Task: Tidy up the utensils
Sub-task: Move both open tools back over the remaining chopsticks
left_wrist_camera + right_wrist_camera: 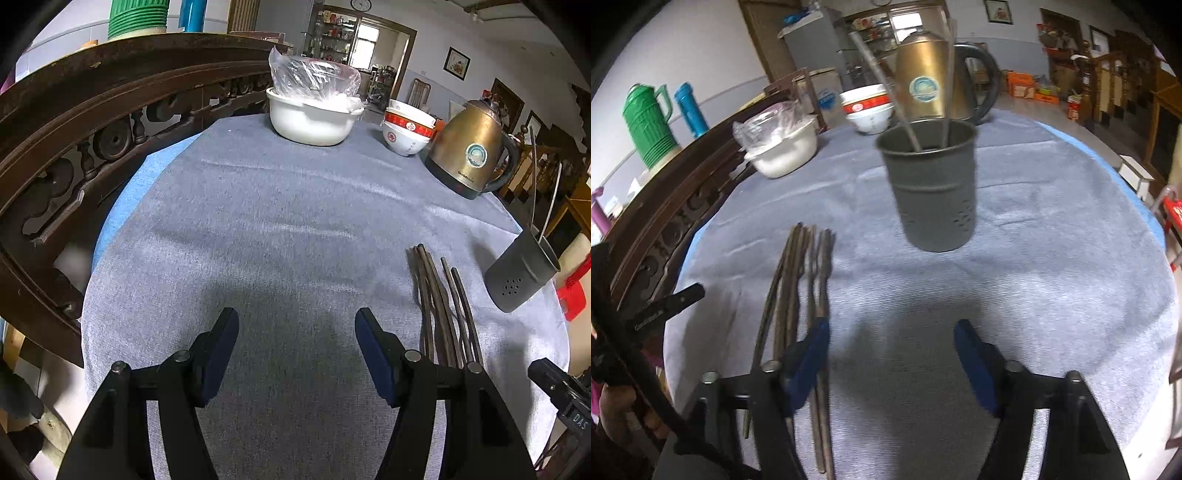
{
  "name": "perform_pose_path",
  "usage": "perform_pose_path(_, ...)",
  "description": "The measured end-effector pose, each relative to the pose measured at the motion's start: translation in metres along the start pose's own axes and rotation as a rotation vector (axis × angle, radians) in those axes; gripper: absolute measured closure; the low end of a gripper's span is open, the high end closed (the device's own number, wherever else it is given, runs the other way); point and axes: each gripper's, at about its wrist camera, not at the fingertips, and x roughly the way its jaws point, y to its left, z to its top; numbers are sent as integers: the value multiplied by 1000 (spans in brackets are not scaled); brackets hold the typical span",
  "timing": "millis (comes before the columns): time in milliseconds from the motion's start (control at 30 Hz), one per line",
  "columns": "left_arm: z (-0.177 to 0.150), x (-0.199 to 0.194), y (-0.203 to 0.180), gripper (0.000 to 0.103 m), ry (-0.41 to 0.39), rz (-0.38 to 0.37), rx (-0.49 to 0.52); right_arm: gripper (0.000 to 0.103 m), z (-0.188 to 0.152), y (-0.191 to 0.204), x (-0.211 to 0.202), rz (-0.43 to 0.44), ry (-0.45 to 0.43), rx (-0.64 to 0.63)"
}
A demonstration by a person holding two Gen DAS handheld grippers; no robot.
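Left gripper [297,350]: fingers spread wide, nothing between them, poised over bare grey cloth [258,221] on the counter. Right gripper [891,354]: fingers likewise spread apart and empty.

Chopsticks [798,291]: dark bundle lying flat on the cloth, roughly parallel, tips fanned slightly. They lie just beside the right gripper's left finger and run under it in the right wrist view; in the left wrist view the same bundle [443,306] sits to the right of the left gripper.

Utensil holder [932,184]: grey perforated metal cup, upright, near the chopsticks' far ends but apart from them. Two thin sticks already stand inside it, leaning.

Behind it: brass-coloured kettle [925,85], stacked red-and-white bowls [868,110], white pot [785,151] with a plastic bag in it.
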Motion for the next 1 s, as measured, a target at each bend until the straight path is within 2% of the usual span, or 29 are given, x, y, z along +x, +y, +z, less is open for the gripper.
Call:
perform_pose_path(333,-1,-1,-2,37,14,-16,16,41,-6,-5,1,-15,21,26)
perform_pose_path(600,-2,-5,-26,37,37,-8,80,41,-18,-25,-19,31,-40,127)
perform_pose_path(833,-7,-20,-45,37,15,0,98,41,-22,-34,-23,76,-37,122)
perform_pose_path(1000,-8,-22,-42,37,8,-5,103,41,-13,-25,-17,84,-29,85)
